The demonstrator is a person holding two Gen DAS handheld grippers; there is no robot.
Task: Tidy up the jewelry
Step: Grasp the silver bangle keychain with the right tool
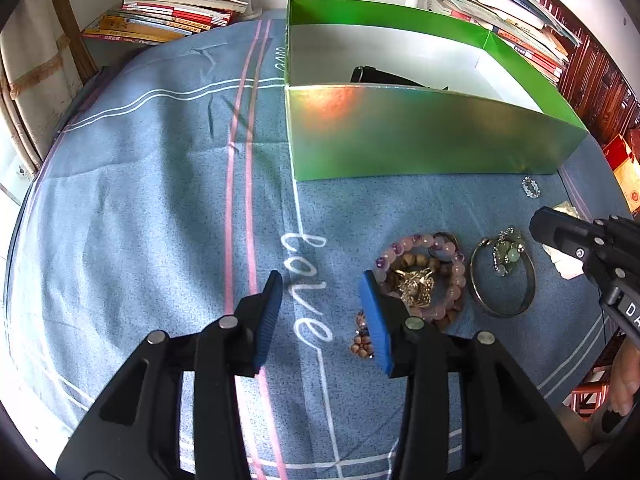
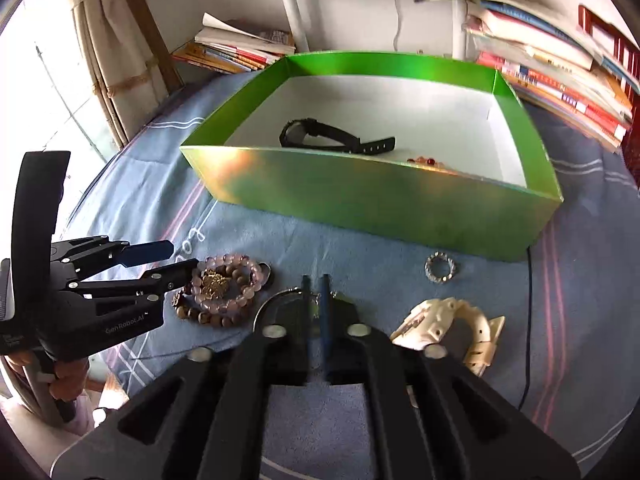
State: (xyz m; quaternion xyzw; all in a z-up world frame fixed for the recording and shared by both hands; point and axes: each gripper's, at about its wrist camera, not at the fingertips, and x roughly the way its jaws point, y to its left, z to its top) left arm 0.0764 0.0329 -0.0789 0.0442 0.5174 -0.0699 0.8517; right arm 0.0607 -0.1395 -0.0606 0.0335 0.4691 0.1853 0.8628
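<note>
Jewelry differs by view: your nearly closed right tongs (image 2: 316, 300), gripping nothing visible, see a glossy black watch (image 2: 320, 138); your left tongs (image 1: 320, 304) gape empty beside round pink beads (image 1: 420, 276).

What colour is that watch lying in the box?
Black; the watch shows best in the right wrist view.

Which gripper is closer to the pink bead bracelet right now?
Left. The left gripper has one finger at the pink bead bracelet; the right gripper sits farther off, over the metal bangle.
</note>
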